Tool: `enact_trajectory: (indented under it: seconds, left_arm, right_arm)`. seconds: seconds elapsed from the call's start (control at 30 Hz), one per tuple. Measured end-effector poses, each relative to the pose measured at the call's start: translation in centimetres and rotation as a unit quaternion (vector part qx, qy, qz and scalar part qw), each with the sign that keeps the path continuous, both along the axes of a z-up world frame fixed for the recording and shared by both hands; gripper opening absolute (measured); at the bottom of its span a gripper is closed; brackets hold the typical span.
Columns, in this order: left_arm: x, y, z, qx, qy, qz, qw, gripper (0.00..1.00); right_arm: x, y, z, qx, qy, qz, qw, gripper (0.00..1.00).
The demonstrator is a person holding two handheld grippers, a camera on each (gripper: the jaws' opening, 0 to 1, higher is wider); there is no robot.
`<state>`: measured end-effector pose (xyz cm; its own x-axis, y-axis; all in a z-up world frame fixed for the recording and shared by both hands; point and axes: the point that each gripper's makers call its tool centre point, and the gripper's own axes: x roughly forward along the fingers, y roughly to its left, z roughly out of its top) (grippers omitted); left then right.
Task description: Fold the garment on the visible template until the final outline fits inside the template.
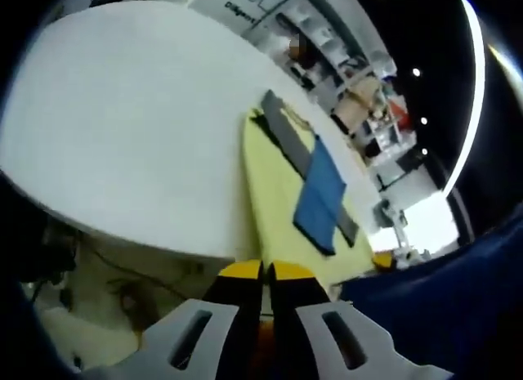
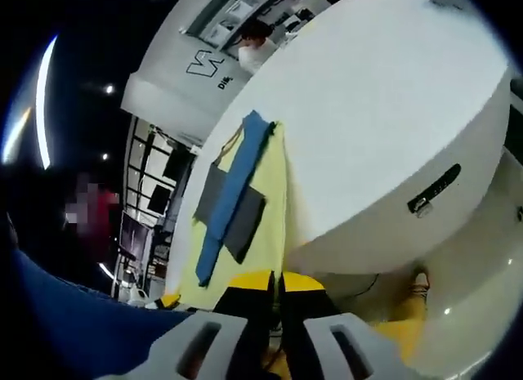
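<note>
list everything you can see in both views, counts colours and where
round white table: one, white, takes up most of both views
yellow sheet: one, pale yellow, flat on the table at its near edge
grey template rectangle: one, dark grey, on the yellow sheet
folded blue garment: one, blue, long strip lying across the grey template
black handle: one, black, on the table's side wall, right gripper view
shelving: background racks, pale, beyond the table
blue cloth: dark blue, at each view's lower edge, possibly the person's clothing
left gripper: one, black with yellow tips, jaws together
right gripper: one, black with yellow tips, jaws together
</note>
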<state>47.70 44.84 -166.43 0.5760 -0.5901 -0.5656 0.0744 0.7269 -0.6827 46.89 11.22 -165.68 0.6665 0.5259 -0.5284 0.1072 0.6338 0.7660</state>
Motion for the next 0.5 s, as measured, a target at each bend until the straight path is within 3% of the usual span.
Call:
enact_trajectory:
  seconds: [0.07, 0.1, 0.13, 0.37, 0.5]
  left_arm:
    - [-0.5, -0.4, 0.5, -0.003, -0.002, -0.002, 1.0, 0.0]
    - [-0.7, -0.6, 1.1, -0.008, -0.004, 0.001, 1.0, 0.0]
    - [-0.7, -0.7, 1.4, -0.011, -0.007, 0.003, 0.9999, 0.0]
    - [0.7, -0.1, 2.5, -0.01, -0.027, 0.002, 0.9996, 0.0]
    - [2.7, 0.2, 3.2, -0.015, -0.048, 0.002, 0.9987, 0.0]
  right_arm:
    - [-0.2, 0.1, 0.3, 0.015, 0.005, -0.011, 0.9998, 0.0]
    - [0.0, -0.1, 1.0, 0.049, 0.001, -0.033, 0.9982, 0.0]
    - [0.1, -0.2, 1.3, 0.053, -0.004, -0.038, 0.9978, 0.0]
    - [1.5, -0.9, 2.4, 0.026, -0.025, -0.01, 0.9993, 0.0]
    - [3.4, -1.2, 3.2, 0.024, -0.044, -0.009, 0.9987, 0.0]
